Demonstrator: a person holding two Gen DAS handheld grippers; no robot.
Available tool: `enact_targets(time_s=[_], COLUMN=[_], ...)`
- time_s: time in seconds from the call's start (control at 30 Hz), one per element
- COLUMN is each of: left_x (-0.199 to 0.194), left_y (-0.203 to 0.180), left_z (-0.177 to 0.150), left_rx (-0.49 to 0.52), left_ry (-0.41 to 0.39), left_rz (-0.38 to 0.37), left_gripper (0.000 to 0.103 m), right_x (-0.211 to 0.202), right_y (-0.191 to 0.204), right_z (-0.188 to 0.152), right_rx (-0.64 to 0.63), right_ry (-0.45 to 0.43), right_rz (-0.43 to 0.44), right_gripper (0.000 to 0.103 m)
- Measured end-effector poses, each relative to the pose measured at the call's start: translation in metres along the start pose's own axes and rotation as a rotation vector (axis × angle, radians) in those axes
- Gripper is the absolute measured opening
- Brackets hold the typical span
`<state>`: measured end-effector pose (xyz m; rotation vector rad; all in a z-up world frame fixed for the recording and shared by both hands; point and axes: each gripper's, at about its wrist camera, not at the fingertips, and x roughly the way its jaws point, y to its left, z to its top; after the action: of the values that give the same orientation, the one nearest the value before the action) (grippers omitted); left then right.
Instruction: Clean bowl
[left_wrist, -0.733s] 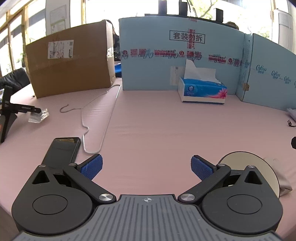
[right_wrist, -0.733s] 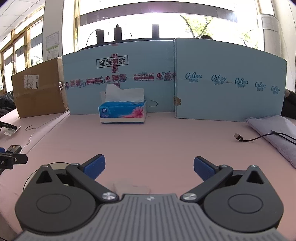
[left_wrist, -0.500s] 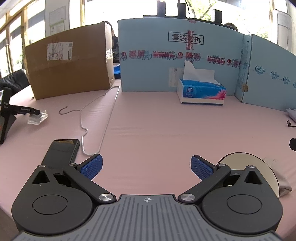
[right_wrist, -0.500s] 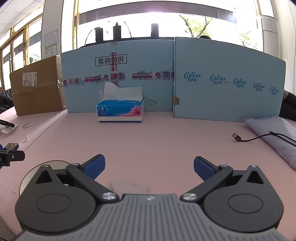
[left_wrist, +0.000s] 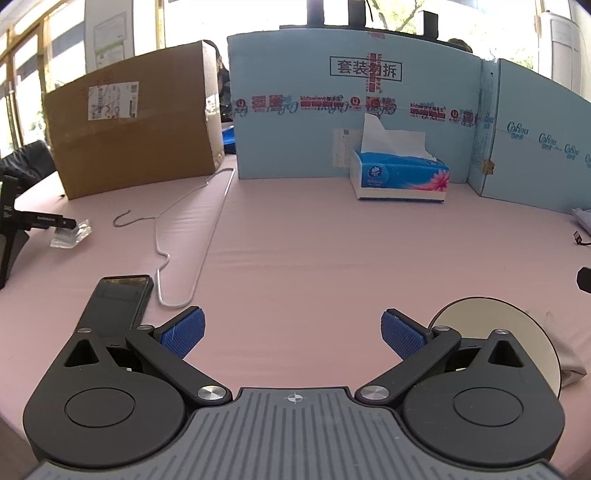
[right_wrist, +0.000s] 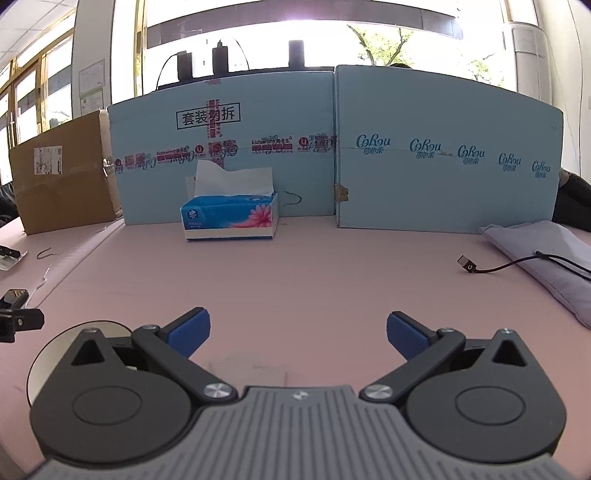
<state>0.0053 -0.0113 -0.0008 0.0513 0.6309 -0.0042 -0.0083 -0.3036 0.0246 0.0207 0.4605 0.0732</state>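
Bowl (left_wrist: 480, 314) is sitting on the pink desk (left_wrist: 314, 258), down at the near edge, pale and round, mostly hidden behind the right side of the left gripper (left_wrist: 291, 334). In the right wrist view the same bowl (right_wrist: 51, 347) pokes out behind the left side of the right gripper (right_wrist: 298, 334), so it's basically parked between the two of them. There's a crumpled greyish cloth (left_wrist: 569, 363) touching the bowl's right side.

Both sets of jaws are spread wide with nothing between the blue pads, just bare desk.

Other stuff lying around: tissue box (left_wrist: 400, 179) at the back against the light blue cardboard panels (left_wrist: 295, 147), a brown cardboard box (left_wrist: 133, 133) off to the left, a wire hanger (left_wrist: 192, 236) flat on the desk, and a black phone (left_wrist: 118, 299) just beside the hanger's near end. Over on the right there's a lavender pouch (right_wrist: 546, 254) with a dark cable (right_wrist: 491, 266) trailing off it.
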Motion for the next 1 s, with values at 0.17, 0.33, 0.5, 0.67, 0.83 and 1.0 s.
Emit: enact_targets(time_s=[0.17,0.33,0.5,0.67,0.83,1.0], left_x=[0.0006,-0.0016,-0.0026,-0.0014,-0.0021,-0.0018], left_y=[0.0017,-0.0008,-0.0041,-0.0051,-0.0055,-0.0065], left_z=[-0.0012,-0.0044,-0.0068,-0.0089,-0.0082,-0.0077], left_rx=[0.0,0.003,0.008,0.009,0.007,0.011], left_ry=[0.001,0.006,0.018,0.028,0.027,0.031], left_rz=[-0.007,-0.016,-0.022,-0.019,-0.018,-0.019], left_gripper=[0.103,0.103,0.103,0.103,0.103,0.103], right_x=[0.0009,0.0015,0.0014,0.003,0.0043,0.0036], right_y=[-0.0016,0.0001,0.0026,0.0043,0.0022,0.004], right_z=[0.0016,0.0016,-0.0007,-0.0018,-0.0009,-0.0024], right_rx=[0.007,-0.001,-0.016,-0.026,-0.013,-0.016], right_ry=[0.007,0.014,0.028,0.033,0.034,0.034], right_rz=[0.008,0.003,0.011,0.005,0.004,0.001], right_gripper=[0.103,0.103,0.103,0.103,0.103,0.103])
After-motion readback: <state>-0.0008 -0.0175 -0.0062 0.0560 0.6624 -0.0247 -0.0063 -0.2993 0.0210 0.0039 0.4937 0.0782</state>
